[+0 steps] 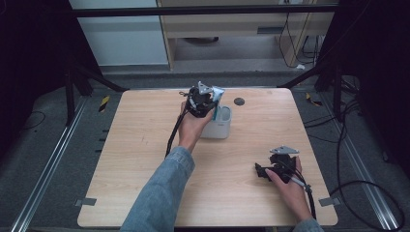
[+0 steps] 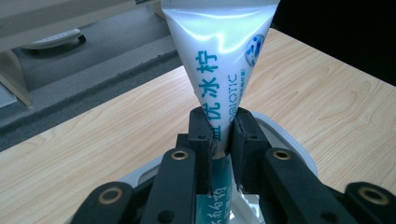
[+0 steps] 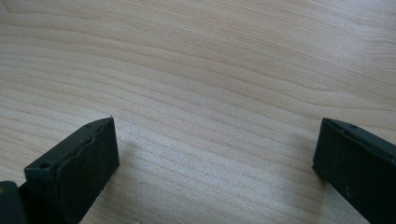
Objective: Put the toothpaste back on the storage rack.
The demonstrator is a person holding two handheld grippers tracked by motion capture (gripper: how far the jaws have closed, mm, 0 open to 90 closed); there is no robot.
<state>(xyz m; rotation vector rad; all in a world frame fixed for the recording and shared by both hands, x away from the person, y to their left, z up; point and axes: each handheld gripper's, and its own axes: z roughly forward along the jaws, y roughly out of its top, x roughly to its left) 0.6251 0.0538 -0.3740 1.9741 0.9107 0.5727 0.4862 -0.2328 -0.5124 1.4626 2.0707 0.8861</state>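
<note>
Left gripper (image 2: 219,135), black with 2 jaws, is clamped tight on a white soft plastic tube with blue-green lettering (image 2: 219,60). The pads pinch the tube partway along its length, squeezing it flat at that spot. In the left gripper view the wide crimped end of the tube fans out beyond the jaws, and the lower part with teal print runs down between the gripper links. Under the gripper sits a white rounded plastic holder cup (image 2: 285,135), its rim curving on both sides of the jaws.

High view: left gripper (image 1: 202,99) sits at the far middle of the light wooden table (image 1: 145,159), held by the left hand (image 1: 191,126) on a blue denim sleeve (image 1: 162,193). The tube (image 1: 217,93) pokes up beside the gripper, right above the white holder cup (image 1: 218,126). Tube's lower end probably sits inside the cup, but the gripper blocks that part, so contact can't be confirmed.

Right gripper (image 1: 263,170) rests low at the near right of the table, well apart from the cup. In the right gripper view its 2 black jaws stand wide apart with bare wood between them, gripper (image 3: 215,154) holding nothing.

A small dark round disc (image 1: 239,101) lies on the table just right of the cup.
</note>
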